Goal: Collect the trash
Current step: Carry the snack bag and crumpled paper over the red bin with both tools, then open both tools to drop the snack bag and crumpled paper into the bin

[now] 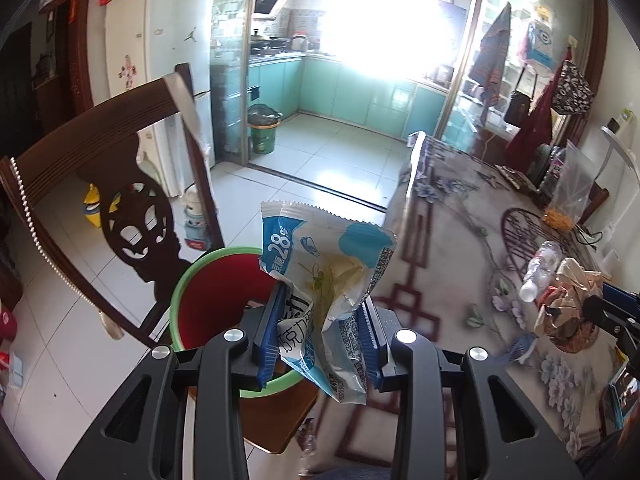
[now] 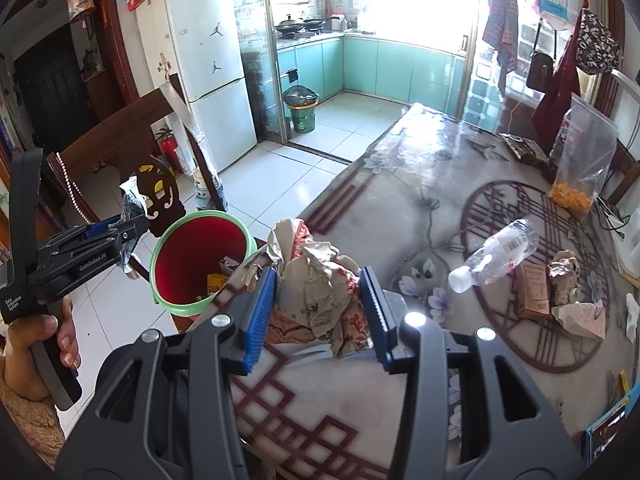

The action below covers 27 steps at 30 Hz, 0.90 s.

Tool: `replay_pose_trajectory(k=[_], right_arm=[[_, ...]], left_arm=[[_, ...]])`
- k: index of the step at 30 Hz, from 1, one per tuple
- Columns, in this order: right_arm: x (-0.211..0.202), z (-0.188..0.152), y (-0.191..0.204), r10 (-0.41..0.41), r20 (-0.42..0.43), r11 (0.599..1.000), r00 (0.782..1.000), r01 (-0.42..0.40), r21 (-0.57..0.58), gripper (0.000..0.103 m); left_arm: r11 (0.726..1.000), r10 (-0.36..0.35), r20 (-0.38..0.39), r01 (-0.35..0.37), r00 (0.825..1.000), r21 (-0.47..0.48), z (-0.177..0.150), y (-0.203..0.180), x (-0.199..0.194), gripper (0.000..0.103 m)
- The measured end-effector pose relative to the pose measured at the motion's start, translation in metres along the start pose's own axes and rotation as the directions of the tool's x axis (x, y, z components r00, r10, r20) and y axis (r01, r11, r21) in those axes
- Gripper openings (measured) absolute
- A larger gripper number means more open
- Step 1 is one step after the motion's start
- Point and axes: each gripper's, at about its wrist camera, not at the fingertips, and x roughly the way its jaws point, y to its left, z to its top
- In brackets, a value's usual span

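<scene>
My left gripper is shut on a blue and white snack wrapper and holds it over the near rim of the red bin with a green rim. It also shows in the right wrist view, left of the bin. My right gripper is shut on a crumpled brown paper bag above the table's left edge. In the left wrist view the bag shows at the right. An empty plastic bottle lies on the table with a small box and crumpled papers.
The bin stands on a wooden chair beside the floral-covered table. A clear bag of yellow snacks stands at the table's far right. A fridge and a kitchen bin stand further back.
</scene>
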Motion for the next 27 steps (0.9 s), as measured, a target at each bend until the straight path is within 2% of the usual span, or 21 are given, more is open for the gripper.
replay_pose_trajectory(k=[7,15,27], right_arm=[[0.011,0.003,0.021,0.018,-0.016,0.999,1.0,-0.019,-0.039,0.044],[0.026,0.005,0.041,0.037,-0.042,0.996,0.998,-0.04,-0.078,0.044],[0.08,0.03,0.083,0.198,-0.076,0.974,0.977,-0.205,-0.097,0.043]], left_arm=[[0.998,0.051,-0.034,-0.052,0.998,-0.024,-0.007,0.028,0.012,0.032],[0.996,0.065,-0.072,-0.069,0.995,-0.049,-0.015,0.047,0.03,0.032],[0.991,0.057,-0.127,-0.071,0.99,-0.114,-0.009,0.089,0.062,0.032]])
